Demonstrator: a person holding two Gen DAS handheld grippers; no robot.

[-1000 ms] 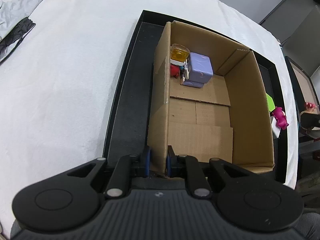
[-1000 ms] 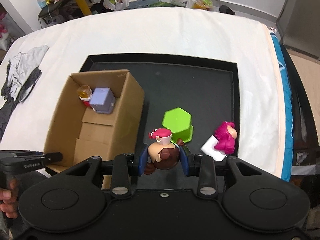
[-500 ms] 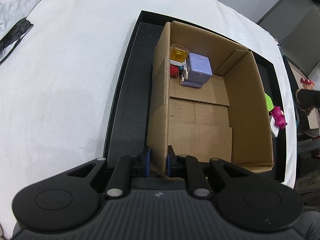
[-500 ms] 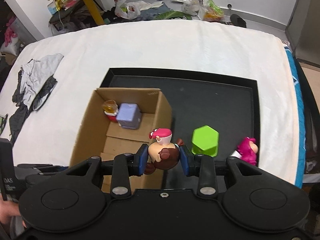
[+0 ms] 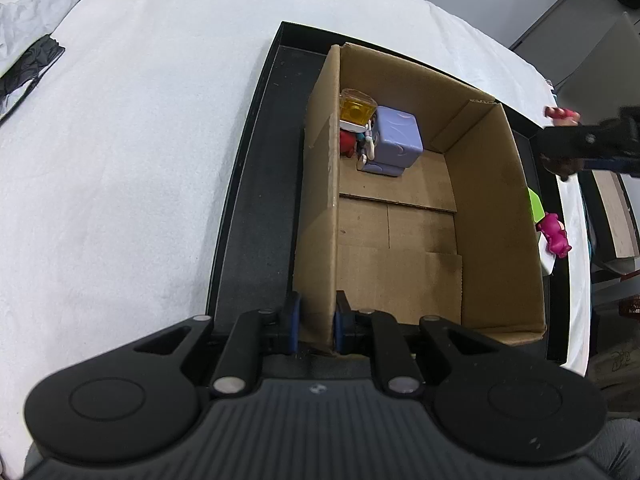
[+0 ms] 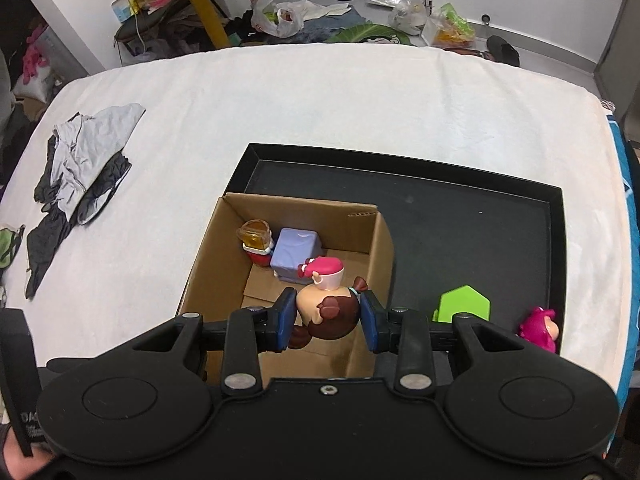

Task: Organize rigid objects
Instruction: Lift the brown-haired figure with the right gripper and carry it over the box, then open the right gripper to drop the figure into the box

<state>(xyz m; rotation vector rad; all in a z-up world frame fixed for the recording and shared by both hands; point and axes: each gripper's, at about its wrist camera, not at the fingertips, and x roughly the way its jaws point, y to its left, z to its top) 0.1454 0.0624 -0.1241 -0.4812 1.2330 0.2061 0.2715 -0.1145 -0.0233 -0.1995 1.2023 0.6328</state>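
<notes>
An open cardboard box point(image 5: 492, 220) point(image 6: 384, 248) stands in a black tray point(image 6: 480, 216) on a white cloth. Inside it, at the far end, lie a lilac cube toy point(image 5: 396, 140) point(image 6: 296, 254) and a small figure with a yellow top point(image 5: 356, 110) point(image 6: 256, 236). My left gripper point(image 5: 316, 326) is shut on the box's left wall at its near corner. My right gripper point(image 6: 326, 316) is shut on a brown and tan figurine with a pink cap point(image 6: 326, 300), held above the box's right side. The right gripper and its figurine show at the left wrist view's right edge point(image 5: 576, 148).
A green hexagonal block point(image 6: 464, 304) point(image 5: 536, 208) and a magenta toy point(image 6: 540, 326) point(image 5: 554, 234) lie in the tray right of the box. Grey and black clothing point(image 6: 80, 172) is heaped on the cloth at the left. Bags and clutter cover the floor beyond the table.
My right gripper has carried the figurine leftward, from over the tray near the green block to above the box. The left gripper has kept its hold on the box wall.
</notes>
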